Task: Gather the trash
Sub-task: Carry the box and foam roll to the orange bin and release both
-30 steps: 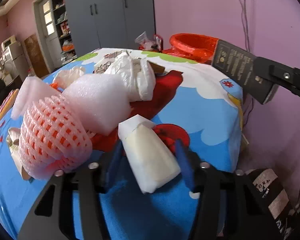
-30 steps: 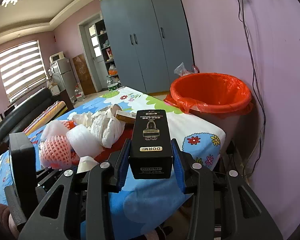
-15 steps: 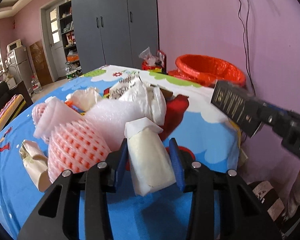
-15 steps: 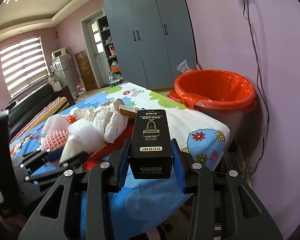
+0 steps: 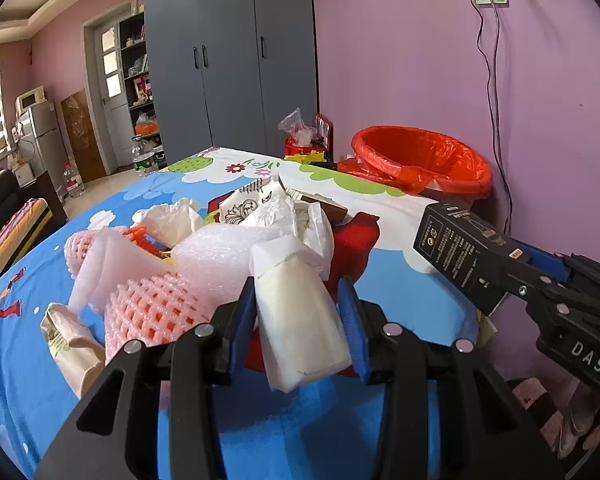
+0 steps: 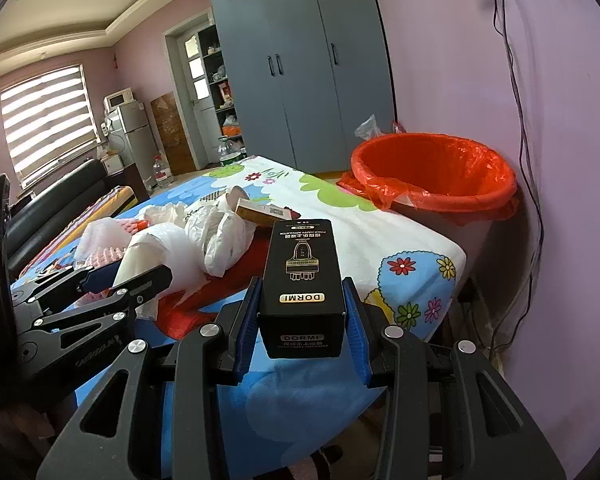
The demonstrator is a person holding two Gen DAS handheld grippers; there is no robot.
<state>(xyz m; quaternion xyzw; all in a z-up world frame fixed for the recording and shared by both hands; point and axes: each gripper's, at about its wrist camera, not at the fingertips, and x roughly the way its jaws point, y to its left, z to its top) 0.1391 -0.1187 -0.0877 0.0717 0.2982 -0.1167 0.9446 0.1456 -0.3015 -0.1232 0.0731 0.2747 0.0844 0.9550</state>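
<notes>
- Left gripper [image 5: 302,324]: black angular frame, blue finger pads, round silver screws.
- Right gripper [image 6: 303,320]: same black frame, blue pads, silver screws; white "DAS" lettering on its side.

A white paper packet [image 5: 300,312], folded over at its top, stands tilted at the lower centre of the left wrist view, pinched on both sides. A black box [image 6: 302,284] lettered DORMI in gold sits clamped at the lower centre of the right wrist view. The bin with an orange-red liner [image 6: 432,172] stands open at the right, against the purple wall.
</notes>
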